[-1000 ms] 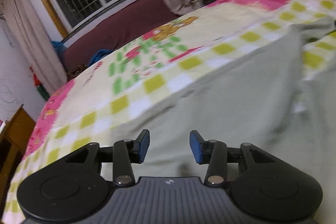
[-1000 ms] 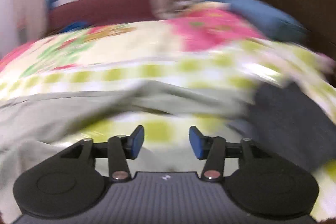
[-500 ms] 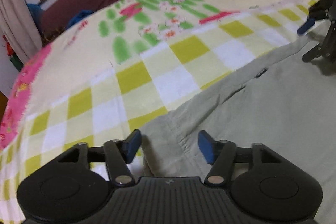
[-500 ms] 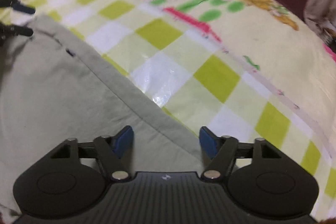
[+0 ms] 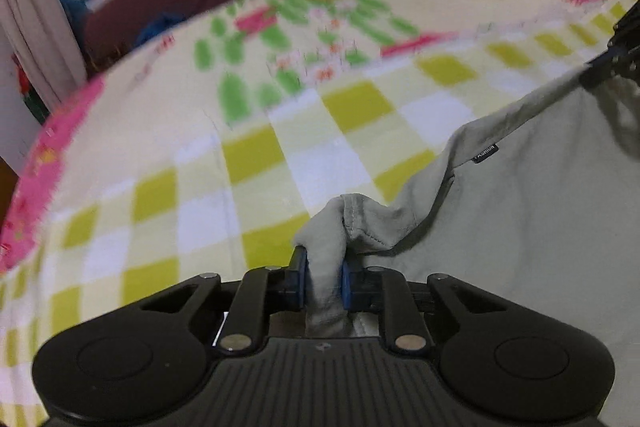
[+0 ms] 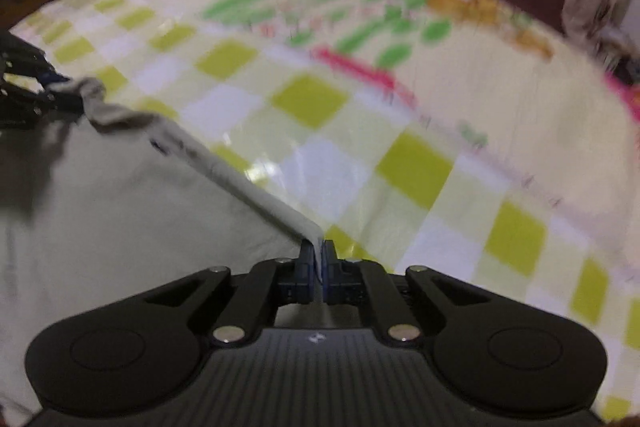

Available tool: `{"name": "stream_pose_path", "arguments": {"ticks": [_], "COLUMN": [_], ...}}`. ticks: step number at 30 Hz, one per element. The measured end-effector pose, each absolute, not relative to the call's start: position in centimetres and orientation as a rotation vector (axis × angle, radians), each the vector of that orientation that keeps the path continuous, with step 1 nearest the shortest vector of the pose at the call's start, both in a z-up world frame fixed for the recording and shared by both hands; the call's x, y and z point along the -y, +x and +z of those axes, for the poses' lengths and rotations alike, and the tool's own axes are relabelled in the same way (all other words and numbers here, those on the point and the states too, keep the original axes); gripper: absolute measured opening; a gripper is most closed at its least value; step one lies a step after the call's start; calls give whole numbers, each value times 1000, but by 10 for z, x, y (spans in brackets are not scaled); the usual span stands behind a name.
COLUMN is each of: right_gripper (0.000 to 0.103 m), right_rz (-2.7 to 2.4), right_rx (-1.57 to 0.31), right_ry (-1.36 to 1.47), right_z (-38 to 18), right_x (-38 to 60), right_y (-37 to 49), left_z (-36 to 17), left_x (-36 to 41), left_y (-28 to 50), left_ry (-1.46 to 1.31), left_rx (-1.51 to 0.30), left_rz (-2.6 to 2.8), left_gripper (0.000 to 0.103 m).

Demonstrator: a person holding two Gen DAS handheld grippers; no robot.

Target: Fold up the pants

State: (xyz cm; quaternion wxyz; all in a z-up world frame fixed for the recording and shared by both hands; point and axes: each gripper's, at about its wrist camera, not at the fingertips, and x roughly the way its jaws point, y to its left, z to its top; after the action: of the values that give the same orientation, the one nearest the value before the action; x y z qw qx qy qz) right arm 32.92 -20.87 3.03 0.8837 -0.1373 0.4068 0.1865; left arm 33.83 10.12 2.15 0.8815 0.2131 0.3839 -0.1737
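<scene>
Left wrist view shows the left tool (image 5: 323, 281) clamped on the pants (image 5: 520, 211); the right tool (image 6: 318, 273) pinches another corner. Folding seems only beginning, no fold made yet.

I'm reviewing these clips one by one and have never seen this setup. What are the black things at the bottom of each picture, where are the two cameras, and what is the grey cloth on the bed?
No robot here: a person holds a two-finger gripper in each hand, and each gripper carries a wide-angle camera that looks forward along its fingers. The black shape at the bottom of each picture is that gripper's own body.

In the left wrist view, the left gripper is shut on a bunched corner of the grey pants. In the right wrist view, the right gripper is shut on another corner of the same pants. The edge of the fabric runs between the two.

Each camera also catches the other gripper at the edge of its picture. The pants lie on a bedspread with yellow-green checks and a pink border.
</scene>
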Motion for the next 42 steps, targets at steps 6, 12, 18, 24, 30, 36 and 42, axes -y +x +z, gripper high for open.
{"name": "stream_pose_path", "arguments": {"ticks": [6,12,18,24,30,36,42], "right_gripper": [3,4,5,7,5,7,12], "right_rz": [364,412,407,388,394,445,450], "right_rx": [-629,-663,-905,-827,-804,-791,-879], "right_ry": [-249,-255,-229,-381,-408,-428,-475], "right_z": [122,97,-5,0,11,17,-12], "right_x": [215,185,142,114,103,75,64], "right_y": [217,71,34,31,35,17,14], "left_z": [92,81,22,9,10,8,-9], "left_x": [-133,-166,-186,-187,-197,-225,-245], "left_y": [246,121,87,69,68,63,37], "left_ry": [354,289,226,286,256,235,245], "left_rx": [-606,-598,-748,-701,-634,-626,-699], "left_rz": [-366,-363,-295,-253,-221,-163,-98], "left_gripper": [32,32,32,33,33,36,45]}}
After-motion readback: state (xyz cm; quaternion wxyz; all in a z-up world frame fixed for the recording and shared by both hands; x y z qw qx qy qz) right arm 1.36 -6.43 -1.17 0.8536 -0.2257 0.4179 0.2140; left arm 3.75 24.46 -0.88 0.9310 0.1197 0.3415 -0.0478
